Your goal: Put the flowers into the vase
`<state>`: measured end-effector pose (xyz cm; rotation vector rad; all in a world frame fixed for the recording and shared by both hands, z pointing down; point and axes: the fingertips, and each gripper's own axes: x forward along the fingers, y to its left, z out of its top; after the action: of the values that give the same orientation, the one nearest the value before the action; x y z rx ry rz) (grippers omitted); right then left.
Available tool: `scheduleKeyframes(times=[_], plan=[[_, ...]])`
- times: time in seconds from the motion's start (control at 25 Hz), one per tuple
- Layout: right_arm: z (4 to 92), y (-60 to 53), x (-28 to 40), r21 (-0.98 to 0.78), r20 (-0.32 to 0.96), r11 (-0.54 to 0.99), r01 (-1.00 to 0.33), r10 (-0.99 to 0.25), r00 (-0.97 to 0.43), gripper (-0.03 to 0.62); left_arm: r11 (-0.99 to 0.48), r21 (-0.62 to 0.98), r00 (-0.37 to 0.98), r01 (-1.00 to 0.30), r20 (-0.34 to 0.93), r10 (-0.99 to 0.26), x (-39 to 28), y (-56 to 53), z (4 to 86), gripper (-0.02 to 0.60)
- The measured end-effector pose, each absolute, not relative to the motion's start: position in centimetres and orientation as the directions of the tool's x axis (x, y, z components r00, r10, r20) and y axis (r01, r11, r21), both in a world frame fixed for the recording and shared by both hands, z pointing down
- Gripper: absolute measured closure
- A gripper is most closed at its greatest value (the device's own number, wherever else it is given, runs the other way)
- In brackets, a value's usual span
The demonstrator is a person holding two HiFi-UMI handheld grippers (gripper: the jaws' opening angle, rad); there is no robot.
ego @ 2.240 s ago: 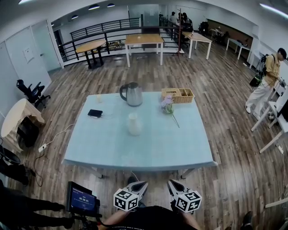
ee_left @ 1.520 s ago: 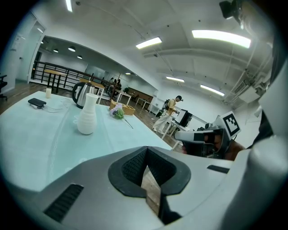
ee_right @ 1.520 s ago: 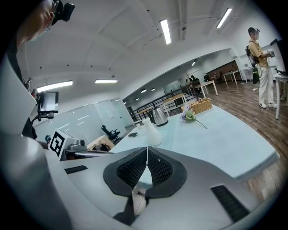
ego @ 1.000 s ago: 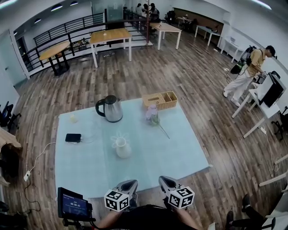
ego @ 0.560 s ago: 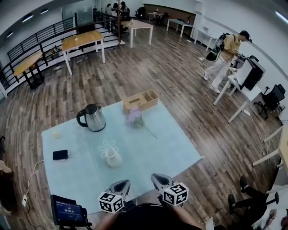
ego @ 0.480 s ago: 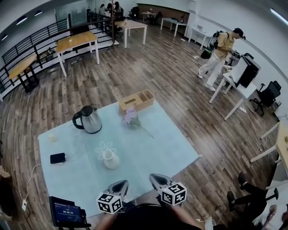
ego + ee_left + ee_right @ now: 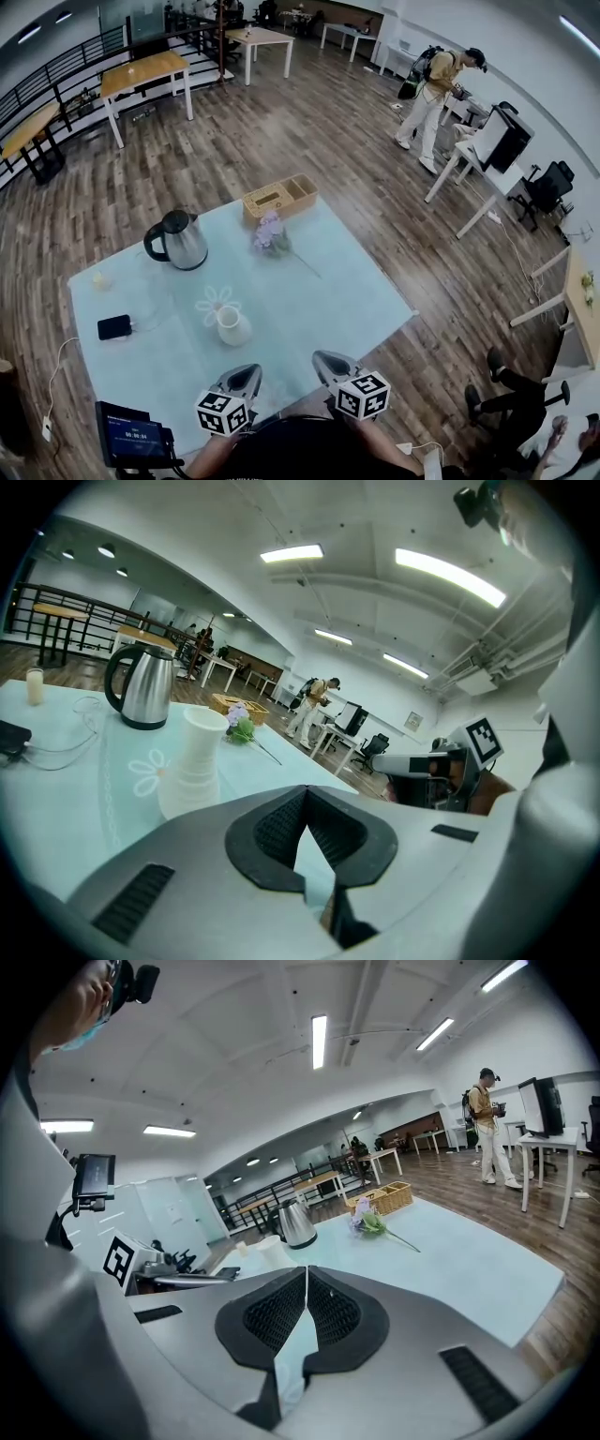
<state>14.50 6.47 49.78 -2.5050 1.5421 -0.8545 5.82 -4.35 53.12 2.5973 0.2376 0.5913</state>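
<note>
No legible words, brands or numbers anywhere. Just left of the left gripper (image 7: pixel 244 375), a small dark screen with a blue display (image 7: pixel 131 437): pale rows of digits, too small to read. On the white marker cube of the left gripper (image 7: pixel 222 412) and the white marker cube of the right gripper (image 7: pixel 363 396): black square code patterns only, no letters.

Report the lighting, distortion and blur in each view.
Head view: strong fisheye bows the table edges and floor planks; light is even, vase and flowers sharp. Left gripper view: black round vignette, ceiling lights blown out. Right gripper view: same vignette, kettle small but clear.
</note>
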Motion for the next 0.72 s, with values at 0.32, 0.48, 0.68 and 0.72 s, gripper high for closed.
scheduleKeyframes(times=[0.32,0.48,0.68,0.72], plan=[[50.4,6.2,17.3,-0.298,0.425,-0.498,-0.814,-0.833,0.354,0.573,-0.874,0.486,0.906,0.020,0.361,0.221,5.5,-5.8,54.7,0.574],[49.7,6.0,19.2,-0.261,0.434,-0.503,-0.824,-0.823,0.365,0.573,-0.868,0.496,0.914,-0.015,0.359,0.189,4.9,-6.7,54.9,0.574],[47.9,4.3,19.4,-0.217,0.438,-0.505,-0.836,-0.815,0.379,0.574,-0.860,0.508,0.920,-0.057,0.360,0.152,1.9,-9.1,54.5,0.574],[47.7,3.9,19.3,-0.209,0.440,-0.502,-0.839,-0.815,0.377,0.572,-0.858,0.509,0.921,-0.067,0.362,0.143,1.3,-9.7,54.4,0.574]])
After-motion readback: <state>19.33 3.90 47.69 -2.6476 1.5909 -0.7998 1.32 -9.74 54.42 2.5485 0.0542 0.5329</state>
